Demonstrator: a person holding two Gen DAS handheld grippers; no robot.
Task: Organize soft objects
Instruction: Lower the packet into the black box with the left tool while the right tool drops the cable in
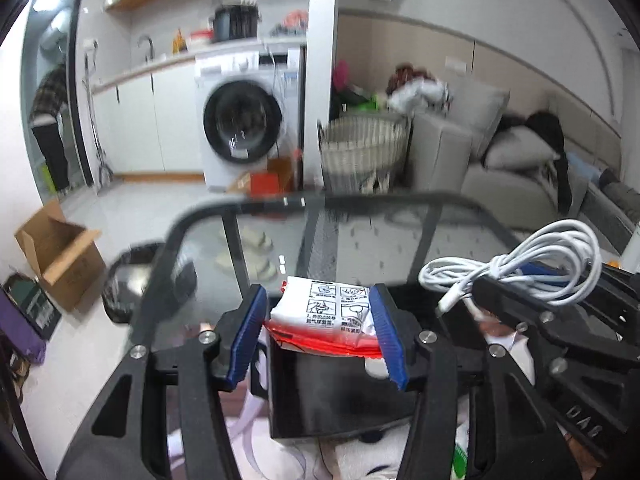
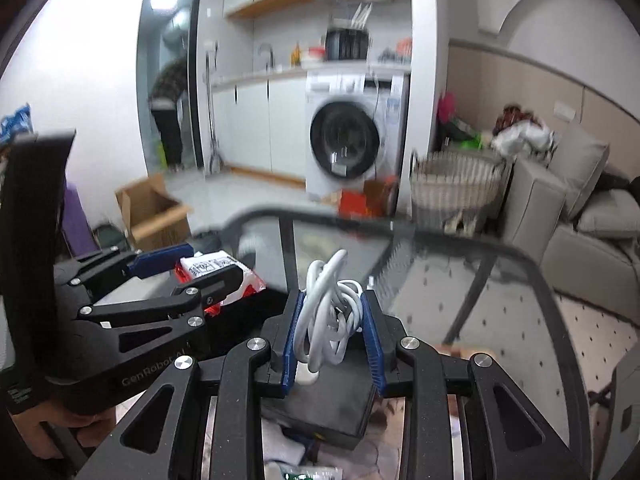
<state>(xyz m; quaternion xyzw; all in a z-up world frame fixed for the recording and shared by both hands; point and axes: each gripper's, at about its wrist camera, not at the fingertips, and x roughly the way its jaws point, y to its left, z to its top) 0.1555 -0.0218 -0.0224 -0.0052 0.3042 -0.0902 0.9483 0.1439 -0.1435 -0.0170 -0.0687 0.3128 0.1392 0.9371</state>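
My left gripper [image 1: 318,300] is shut on a white and red soft packet [image 1: 328,316], pinched between its blue pads above a black box [image 1: 332,392]. My right gripper [image 2: 331,302] is shut on a coiled white cable [image 2: 330,312], which bulges up between the pads. In the left wrist view the right gripper [image 1: 496,292] reaches in from the right with the white cable [image 1: 532,264]. The right wrist view shows the left gripper [image 2: 200,266] at the left, holding the packet [image 2: 216,270]. Both hover over a glass table [image 1: 384,236].
Beyond the table's black rim [image 2: 400,226] stand a washing machine [image 1: 244,120], a woven basket [image 1: 364,148], a grey sofa [image 1: 516,160] with cushions, and an open cardboard box [image 1: 60,256] on the floor. A person [image 1: 50,120] stands in the far doorway.
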